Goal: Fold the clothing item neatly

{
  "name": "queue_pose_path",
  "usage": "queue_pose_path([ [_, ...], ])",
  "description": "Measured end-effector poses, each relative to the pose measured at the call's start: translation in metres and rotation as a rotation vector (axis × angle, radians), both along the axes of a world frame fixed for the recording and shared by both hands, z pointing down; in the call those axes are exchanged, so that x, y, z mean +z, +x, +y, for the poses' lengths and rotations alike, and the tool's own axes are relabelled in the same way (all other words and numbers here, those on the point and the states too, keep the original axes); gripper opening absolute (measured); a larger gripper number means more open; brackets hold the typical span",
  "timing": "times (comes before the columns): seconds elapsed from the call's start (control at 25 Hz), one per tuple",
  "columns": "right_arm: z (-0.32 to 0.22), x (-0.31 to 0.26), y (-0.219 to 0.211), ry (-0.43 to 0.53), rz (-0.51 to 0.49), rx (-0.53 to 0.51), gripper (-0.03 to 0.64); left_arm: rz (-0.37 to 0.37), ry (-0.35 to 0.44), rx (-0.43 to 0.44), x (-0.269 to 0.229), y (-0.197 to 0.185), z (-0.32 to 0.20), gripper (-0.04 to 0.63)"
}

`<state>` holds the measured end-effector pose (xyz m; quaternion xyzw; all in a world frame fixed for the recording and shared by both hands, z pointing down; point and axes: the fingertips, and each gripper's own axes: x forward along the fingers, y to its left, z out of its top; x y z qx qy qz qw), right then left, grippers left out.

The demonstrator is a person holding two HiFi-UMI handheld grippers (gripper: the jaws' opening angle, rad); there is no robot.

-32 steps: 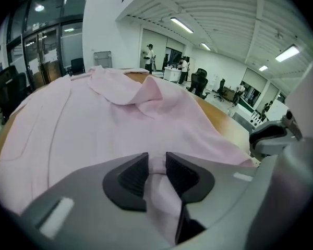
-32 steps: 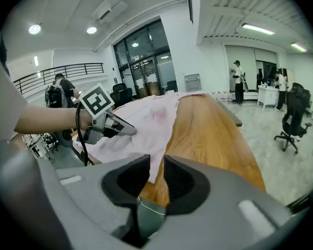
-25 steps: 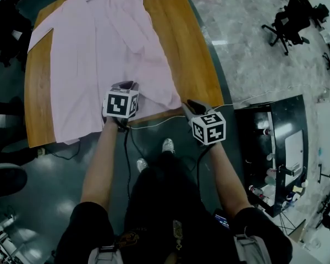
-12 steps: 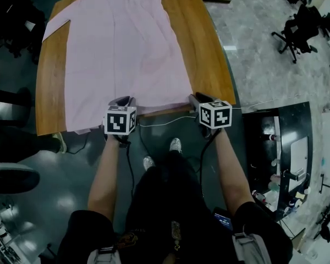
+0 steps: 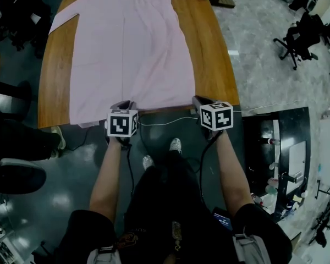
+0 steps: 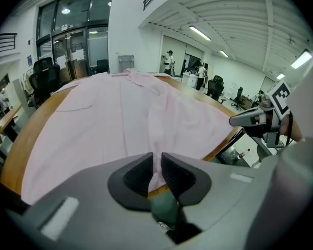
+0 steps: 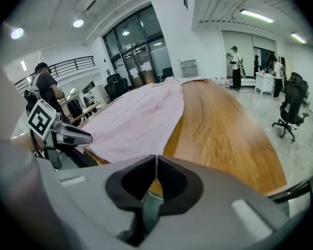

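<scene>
Shirt [image 5: 132, 48] lies flatter vs a sec ago; the diagonal ridge across its right half is smoothed to faint creases; near-right hem, which sagged in a curve by the table [image 5: 215, 65] edge, now runs straight along that edge; left gripper [image 5: 124, 103], w/ hem cloth pinched between its jaws, has drawn back from further over the tabletop to just inside the near edge; right gripper [image 5: 197, 99] has edged in to that same edge, just beside the hem's right corner; its jaws, apart before, have just closed, w/ nothing seen between them.
</scene>
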<state>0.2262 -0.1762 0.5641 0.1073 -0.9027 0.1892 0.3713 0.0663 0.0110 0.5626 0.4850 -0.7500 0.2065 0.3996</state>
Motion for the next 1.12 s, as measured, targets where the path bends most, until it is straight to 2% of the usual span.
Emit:
queue_pose_path([
  [0.4, 0.013, 0.021, 0.035, 0.009, 0.041, 0.135, 0.015, 0.046, 0.033, -0.038, 0.019, 0.027, 0.027, 0.061],
  [0.56, 0.009, 0.025, 0.038, 0.034, 0.057, 0.17, 0.015, 0.033, 0.025, 0.005, 0.015, 0.035, 0.027, 0.061],
  [0.76, 0.008, 0.025, 0.039, 0.051, 0.077, 0.163, 0.022, 0.084, 0.014, 0.038, 0.027, 0.05, 0.036, 0.073],
  [0.92, 0.012, 0.012, 0.041, 0.065, 0.075, 0.157, 0.059, 0.089, 0.039, 0.066, 0.009, 0.046, 0.045, 0.087],
  [1.12, 0.006, -0.033, 0.033, 0.145, 0.037, 0.183, 0.061, 0.035, 0.135, 0.074, -0.044, 0.022, 0.045, 0.091],
])
